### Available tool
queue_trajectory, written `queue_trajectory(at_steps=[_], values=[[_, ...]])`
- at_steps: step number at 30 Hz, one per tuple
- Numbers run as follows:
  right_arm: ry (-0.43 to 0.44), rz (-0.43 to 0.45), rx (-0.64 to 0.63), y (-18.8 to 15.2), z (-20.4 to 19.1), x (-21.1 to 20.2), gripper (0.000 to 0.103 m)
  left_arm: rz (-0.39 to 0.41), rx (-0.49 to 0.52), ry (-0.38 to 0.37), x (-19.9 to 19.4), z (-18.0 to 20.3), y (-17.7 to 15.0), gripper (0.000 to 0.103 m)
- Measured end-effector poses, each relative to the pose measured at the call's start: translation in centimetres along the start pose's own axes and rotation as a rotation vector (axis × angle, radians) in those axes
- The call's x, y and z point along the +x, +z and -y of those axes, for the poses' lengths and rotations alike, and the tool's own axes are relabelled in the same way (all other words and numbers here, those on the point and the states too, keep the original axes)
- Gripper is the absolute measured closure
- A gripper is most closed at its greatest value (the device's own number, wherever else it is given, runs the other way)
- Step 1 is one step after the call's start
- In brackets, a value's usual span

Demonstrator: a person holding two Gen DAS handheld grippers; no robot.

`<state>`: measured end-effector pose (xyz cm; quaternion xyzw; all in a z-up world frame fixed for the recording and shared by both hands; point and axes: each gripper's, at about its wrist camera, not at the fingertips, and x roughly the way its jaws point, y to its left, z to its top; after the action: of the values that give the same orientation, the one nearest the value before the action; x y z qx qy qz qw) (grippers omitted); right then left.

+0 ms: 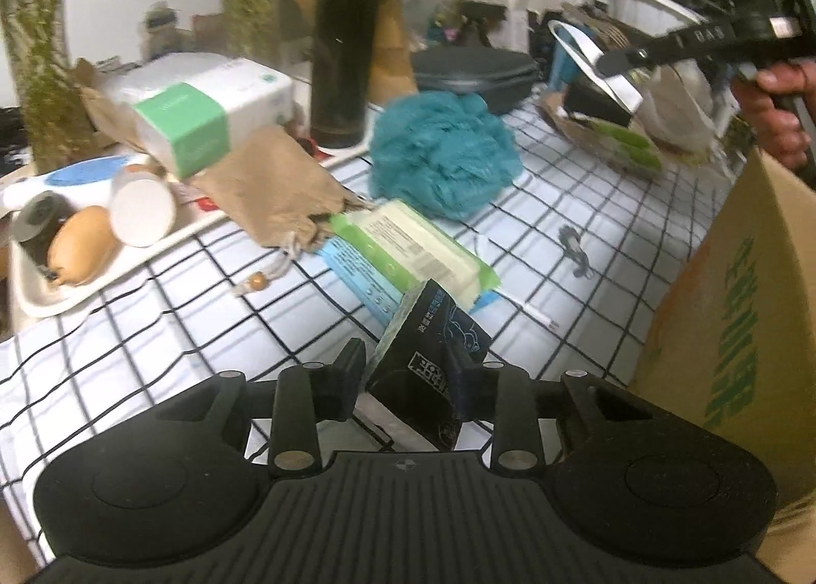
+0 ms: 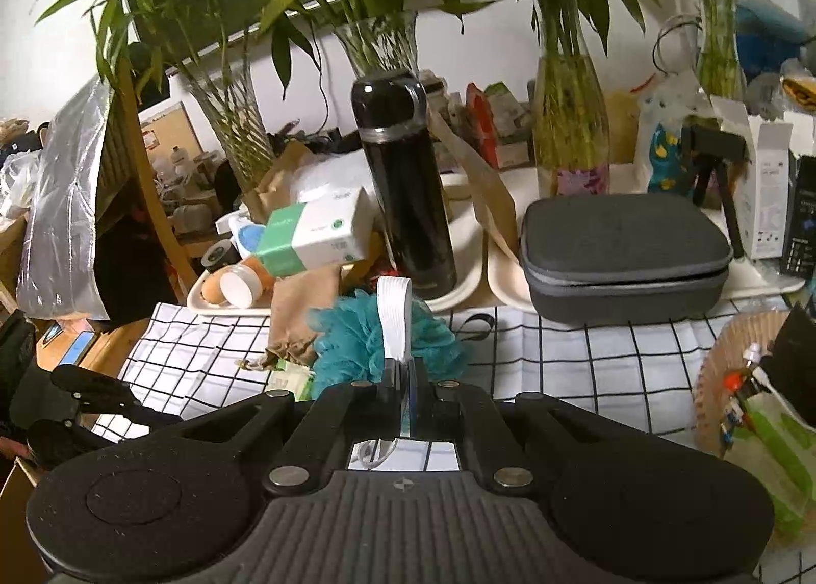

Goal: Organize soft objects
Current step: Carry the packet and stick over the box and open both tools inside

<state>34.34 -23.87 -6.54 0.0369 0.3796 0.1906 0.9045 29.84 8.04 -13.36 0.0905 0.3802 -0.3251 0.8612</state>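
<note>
A small dark tissue pack (image 1: 433,370) is clamped between the fingers of the left gripper (image 1: 405,372) and is carried tilted, clear of the checked cloth (image 1: 586,206) that covers the worktop. A white strap (image 2: 393,319) is pinched upright between the tightly closed fingers of the right gripper (image 2: 404,380); in the left wrist view the same strap is seen dangling from that gripper, which is gripped by a hand (image 1: 778,109) towards the far right corner of the worktop. A teal bath pouf (image 1: 443,150) is seen resting on the cloth near the middle of the worktop, with a green wipes pack (image 1: 413,247) lying just in front of it. A cardboard box (image 1: 729,308) is seen at the right edge
</note>
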Motion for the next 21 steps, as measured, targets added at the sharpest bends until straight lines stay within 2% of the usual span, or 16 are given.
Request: queue_trajectory(at_steps=[4, 10, 21], values=[[0.012, 0.021, -0.002, 0.0, -0.2, -1.0, 0.098, 0.034, -0.068, 0.059, -1.6, -0.1, 0.4, 0.071], [0.051, 0.053, -0.016, -0.3, -0.9, -3.1, 0.098, 0.100, -0.160, 0.103, -4.9, 0.7, 1.4, 0.071], [0.108, 0.067, -0.060, -2.3, -3.8, -6.4, 0.098, 0.163, -0.142, 0.181, -10.4, 6.7, 2.6, 0.071]])
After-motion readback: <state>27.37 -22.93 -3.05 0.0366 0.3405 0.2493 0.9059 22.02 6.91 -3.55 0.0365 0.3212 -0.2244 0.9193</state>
